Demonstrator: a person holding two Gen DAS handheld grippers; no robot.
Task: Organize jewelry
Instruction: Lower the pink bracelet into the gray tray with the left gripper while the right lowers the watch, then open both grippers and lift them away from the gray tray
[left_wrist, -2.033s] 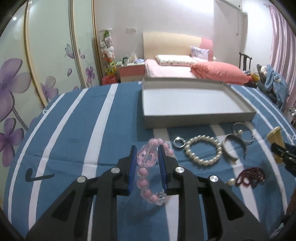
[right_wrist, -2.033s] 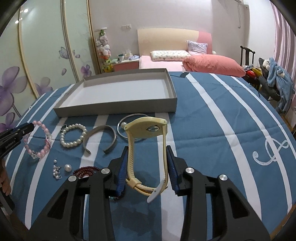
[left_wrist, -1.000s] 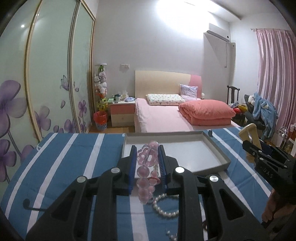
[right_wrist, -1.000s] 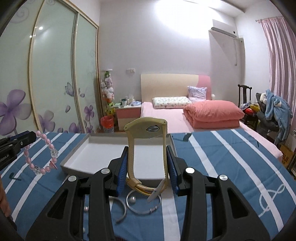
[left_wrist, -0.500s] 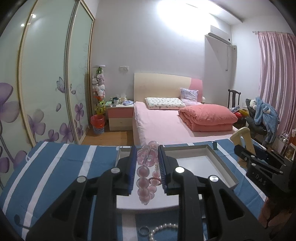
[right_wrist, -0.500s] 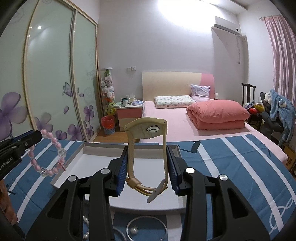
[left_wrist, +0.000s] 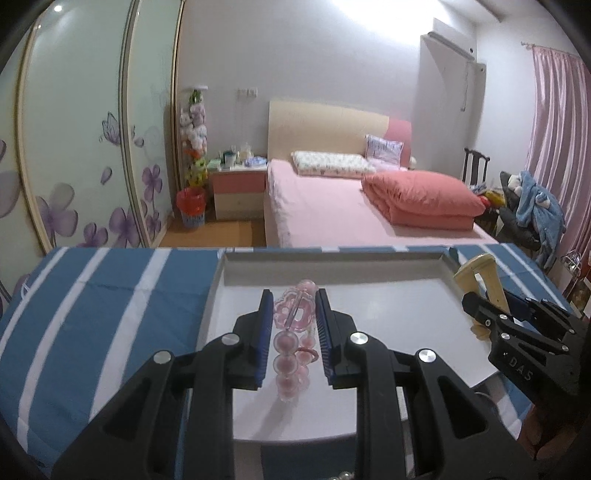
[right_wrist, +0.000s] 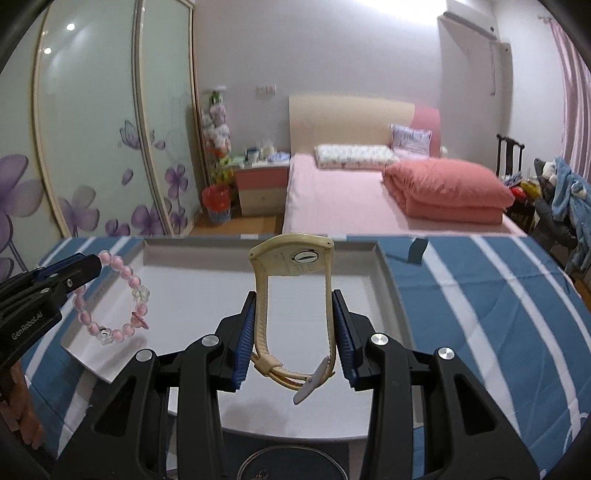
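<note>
Closest to the lens in the right wrist view, a thin silver bangle lies on the striped cloth just in front of the tray's near edge, half hidden behind the gripper body.

Next up, the right gripper has its blue pads squeezed onto both sides of a cream watch, strap looped, face sticking up above the fingertips, buckle end dangling low between the jaws. It hangs over the right half of the grey tray, not touching the floor of it as far as I can see.

The left gripper is pinching a pink bead bracelet by its clear flower-shaped bead, jaws nearly together on it. The rest of the beads droop down in a loop over the left half of the tray. From the right wrist view the bracelet clearly hangs free above the tray floor.

The tray itself is a shallow grey box with low walls and a pale bottom, sitting on a blue tablecloth with white stripes.

Past the tray's far wall there's a pink bed with a folded coral duvet, a small nightstand to the left of it, and a wardrobe with purple flower doors further left.
</note>
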